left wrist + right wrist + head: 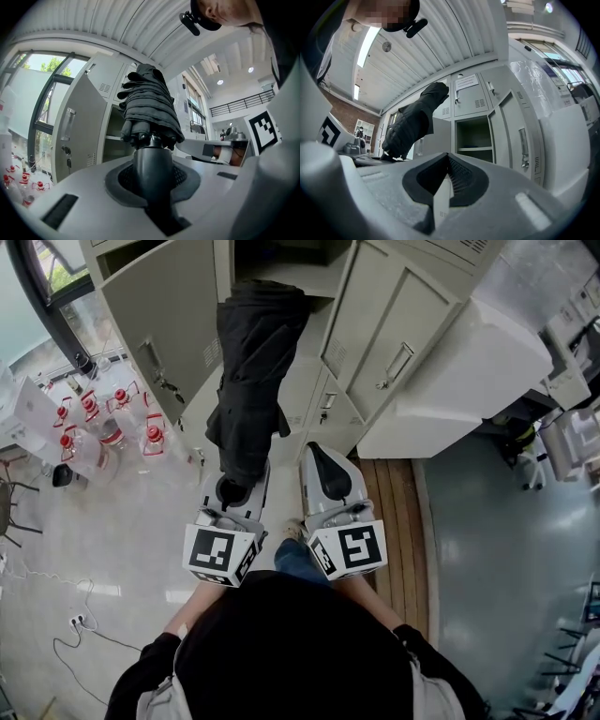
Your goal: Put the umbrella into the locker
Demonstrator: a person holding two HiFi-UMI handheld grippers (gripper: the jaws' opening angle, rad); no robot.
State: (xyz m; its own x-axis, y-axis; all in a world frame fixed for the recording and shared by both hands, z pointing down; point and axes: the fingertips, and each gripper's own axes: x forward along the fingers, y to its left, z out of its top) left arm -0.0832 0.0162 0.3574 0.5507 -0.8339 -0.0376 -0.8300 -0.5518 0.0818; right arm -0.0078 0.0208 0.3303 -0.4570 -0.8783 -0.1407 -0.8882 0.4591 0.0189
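A folded black umbrella (251, 371) points from my left gripper (234, 491) toward the grey locker (375, 324), its tip at the open compartment (281, 263). In the left gripper view the jaws are shut on the umbrella's black handle (151, 168), and the bunched canopy (150, 108) rises ahead of them. My right gripper (319, 463) stays close beside the left one, shut with nothing in it. In the right gripper view the right gripper (447, 161) faces the open compartment (473, 133), with the umbrella (410, 122) to its left.
The locker's open door (159, 324) swings out at the left. Several red-capped water bottles (103, 423) stand on the floor at the left. A white plastic-covered unit (469, 371) stands right of the locker. Cables (75, 629) lie on the floor.
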